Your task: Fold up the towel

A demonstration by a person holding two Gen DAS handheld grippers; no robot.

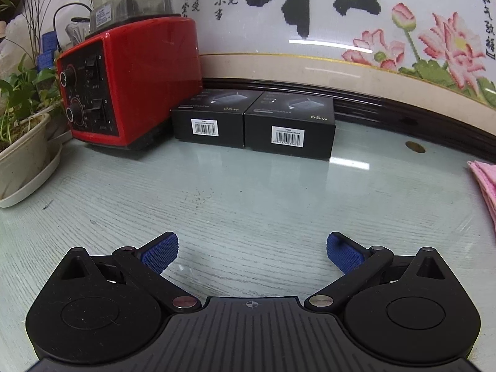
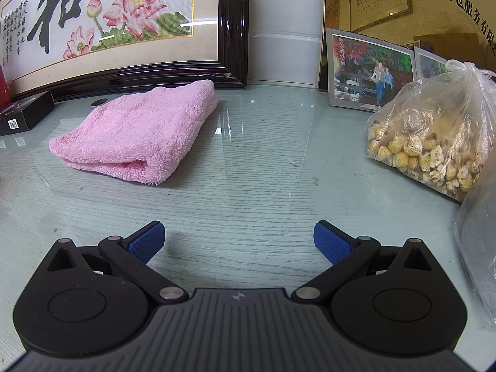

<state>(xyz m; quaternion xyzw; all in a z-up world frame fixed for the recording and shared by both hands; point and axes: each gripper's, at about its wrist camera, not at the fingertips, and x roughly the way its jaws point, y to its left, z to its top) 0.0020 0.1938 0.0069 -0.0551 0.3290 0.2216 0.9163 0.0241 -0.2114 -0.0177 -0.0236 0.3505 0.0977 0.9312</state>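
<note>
Risk, towel: the pink towel (image 2: 136, 130) already lies folded in thick layers on the glass table (image 2: 248, 170), up against the dark picture frame (image 2: 232, 31). If I pinch only the top layer, I judge the stack will peel apart and slide on the slick glass instead of folding over.

Risk, surroundings: a plastic bag of dried pods (image 2: 434, 142) sits to my right, with standing photos (image 2: 372, 71) behind it; a wide swing could knock them. On my left, two black boxes (image 1: 252, 124), a red appliance (image 1: 130, 93) and a potted plant (image 1: 24, 142) crowd the back edge.

Right gripper (image 2: 238, 240): jaws spread wide, holding nothing, hovering over bare glass, well apart from the towel, which lies ahead and to the left.

Left gripper (image 1: 252, 252): jaws spread wide, empty, touching nothing. From this side only the towel's corner (image 1: 486, 183) shows at the far right edge.
</note>
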